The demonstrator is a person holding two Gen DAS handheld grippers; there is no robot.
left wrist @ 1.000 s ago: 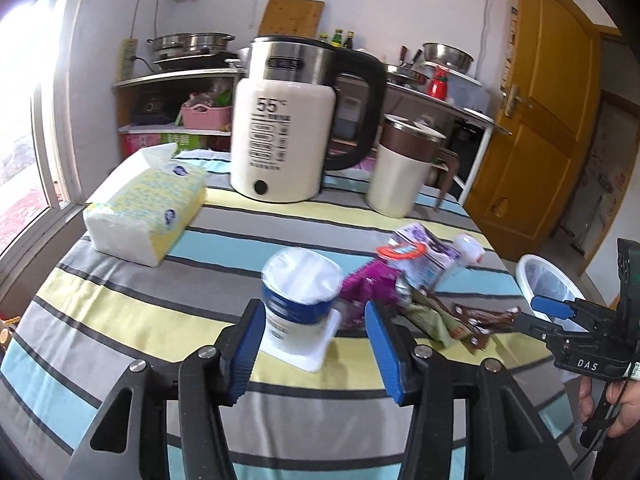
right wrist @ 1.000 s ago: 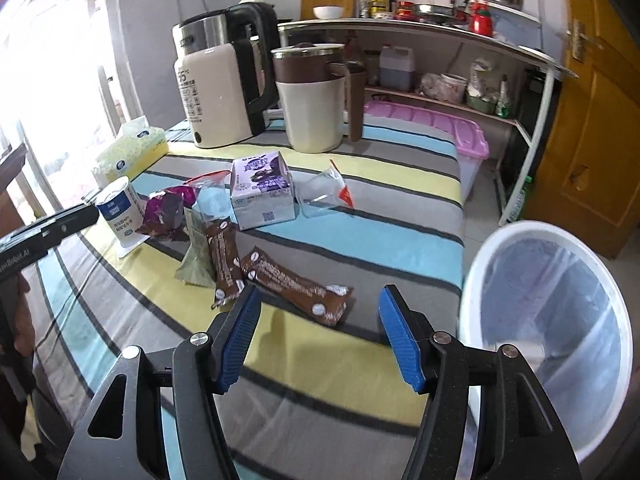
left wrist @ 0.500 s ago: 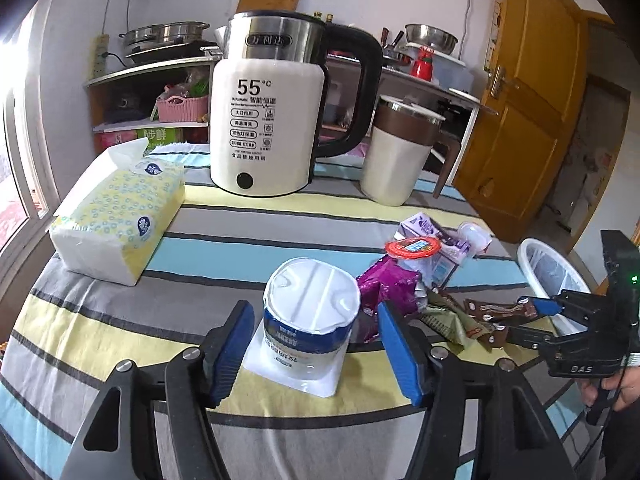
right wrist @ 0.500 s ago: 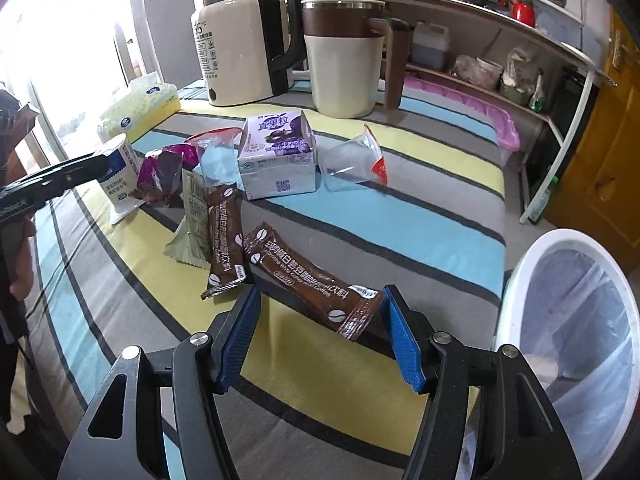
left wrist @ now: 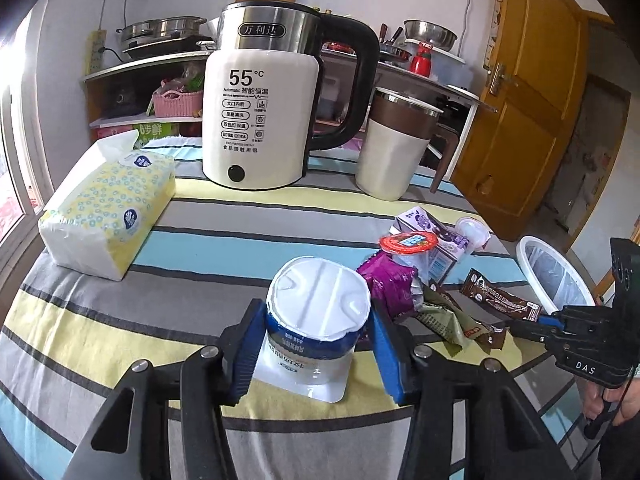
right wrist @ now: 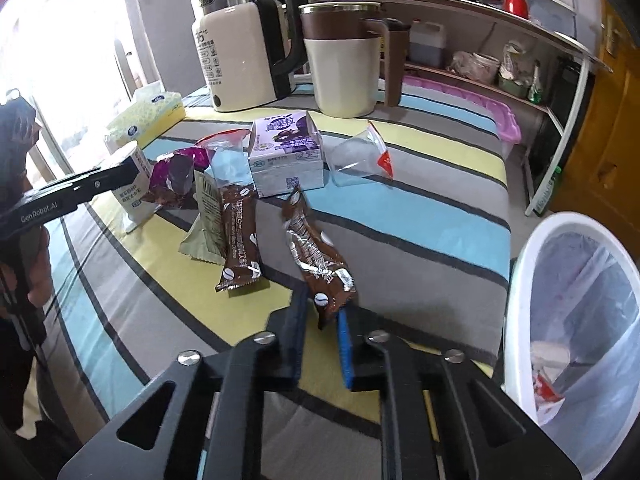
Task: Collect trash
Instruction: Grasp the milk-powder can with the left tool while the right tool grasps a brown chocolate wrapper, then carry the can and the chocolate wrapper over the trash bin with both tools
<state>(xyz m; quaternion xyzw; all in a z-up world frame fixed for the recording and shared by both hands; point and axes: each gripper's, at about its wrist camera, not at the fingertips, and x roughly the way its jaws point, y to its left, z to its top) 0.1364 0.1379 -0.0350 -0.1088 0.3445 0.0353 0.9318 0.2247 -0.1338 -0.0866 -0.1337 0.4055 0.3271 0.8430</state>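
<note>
On the striped tablecloth [left wrist: 192,240] we hold two grippers among scattered trash. Our left gripper [left wrist: 316,332] has its blue pads on either side of an upside-down white yogurt cup [left wrist: 316,320]; its jaws have just been closing and the pads sit right against the cup's sides, though we cannot tell how firmly they press. Our right gripper [right wrist: 322,320] has just snapped together on the near end of a brown coffee sachet [right wrist: 314,256], whose far end tilts up off the cloth. Just left of it lies a second brown sachet [right wrist: 238,236] over a green wrapper [right wrist: 204,224], with a purple wrapper [right wrist: 176,172] and a purple milk carton [right wrist: 286,152] behind. At the table's right edge stands a white lined bin [right wrist: 520,280] holding some rubbish. A kettle [left wrist: 260,120], jug [left wrist: 394,148] and tissue pack [left wrist: 108,212] stand farther back.
</note>
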